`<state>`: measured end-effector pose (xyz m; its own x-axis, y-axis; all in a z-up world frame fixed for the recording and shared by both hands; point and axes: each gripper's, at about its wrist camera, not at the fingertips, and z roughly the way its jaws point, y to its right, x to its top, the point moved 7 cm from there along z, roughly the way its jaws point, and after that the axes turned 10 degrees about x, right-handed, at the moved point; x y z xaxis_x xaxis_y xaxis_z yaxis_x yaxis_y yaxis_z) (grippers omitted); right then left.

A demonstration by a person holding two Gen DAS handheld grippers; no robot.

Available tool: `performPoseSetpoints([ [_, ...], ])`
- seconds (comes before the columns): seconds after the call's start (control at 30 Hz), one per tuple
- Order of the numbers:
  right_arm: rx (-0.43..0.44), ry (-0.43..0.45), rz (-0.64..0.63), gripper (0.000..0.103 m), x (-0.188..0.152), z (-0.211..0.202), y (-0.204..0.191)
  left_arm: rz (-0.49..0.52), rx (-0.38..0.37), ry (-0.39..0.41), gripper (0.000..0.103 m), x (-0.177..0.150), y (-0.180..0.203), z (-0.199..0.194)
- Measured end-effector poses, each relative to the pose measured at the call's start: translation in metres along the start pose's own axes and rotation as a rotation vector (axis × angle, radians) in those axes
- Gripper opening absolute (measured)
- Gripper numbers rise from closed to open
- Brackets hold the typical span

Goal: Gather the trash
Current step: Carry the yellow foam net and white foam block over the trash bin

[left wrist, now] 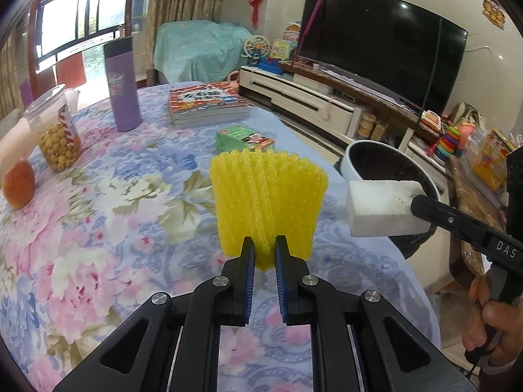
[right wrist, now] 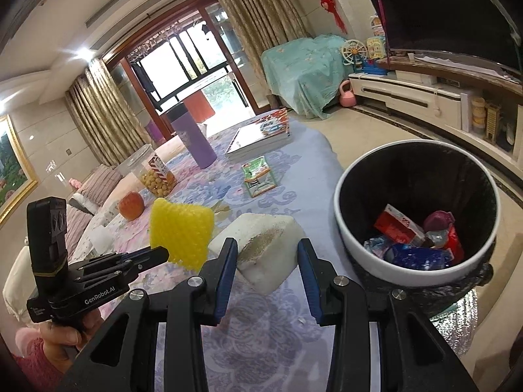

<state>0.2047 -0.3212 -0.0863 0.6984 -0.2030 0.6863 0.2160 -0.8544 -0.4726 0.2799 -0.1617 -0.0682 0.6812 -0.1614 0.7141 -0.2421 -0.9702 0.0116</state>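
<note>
Yellow foam net [left wrist: 268,202] — left tongs [left wrist: 264,245]

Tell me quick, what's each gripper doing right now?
Left gripper: closed on the yellow foam fruit net.
Right gripper: holding the white foam block.

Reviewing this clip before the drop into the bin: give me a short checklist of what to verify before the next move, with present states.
1. Left gripper shut on yellow foam net: ok.
2. Right gripper shut on white foam block: ok, its fingers press both sides.
3. Trash bin open and with room: ok, only some trash at the bottom.
4. Block over the bin opening: not ok, it is beside the rim, over the table.
5. Net over the bin: not ok, over the table.
</note>
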Motion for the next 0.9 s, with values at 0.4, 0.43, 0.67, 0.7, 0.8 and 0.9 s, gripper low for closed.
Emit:
performPoseSetpoints([
  [0.4, -0.031, 0.025, 0.025, 0.039, 0.004, -0.016, 0.016, 0.036, -0.028, 0.002, 0.011, 0.009, 0.023, 0.007],
  [0.43, -0.033, 0.027, 0.025, 0.039, 0.004, -0.017, 0.017, 0.038, -0.029, 0.002, 0.011, 0.010, 0.025, 0.007],
  [0.67, -0.042, 0.045, 0.037, 0.039, 0.006, -0.026, 0.024, 0.054, -0.040, 0.001, 0.011, 0.014, 0.038, 0.011],
  [0.7, -0.046, 0.050, 0.039, 0.039, 0.007, -0.028, 0.026, 0.057, -0.041, 0.001, 0.011, 0.014, 0.039, 0.011],
  [0.8, -0.051, 0.060, 0.046, 0.039, 0.009, -0.033, 0.031, 0.066, -0.046, 0.002, 0.011, 0.016, 0.046, 0.013],
  [0.9, -0.057, 0.068, 0.052, 0.039, 0.009, -0.037, 0.035, 0.073, -0.049, 0.002, 0.011, 0.017, 0.052, 0.014],
])
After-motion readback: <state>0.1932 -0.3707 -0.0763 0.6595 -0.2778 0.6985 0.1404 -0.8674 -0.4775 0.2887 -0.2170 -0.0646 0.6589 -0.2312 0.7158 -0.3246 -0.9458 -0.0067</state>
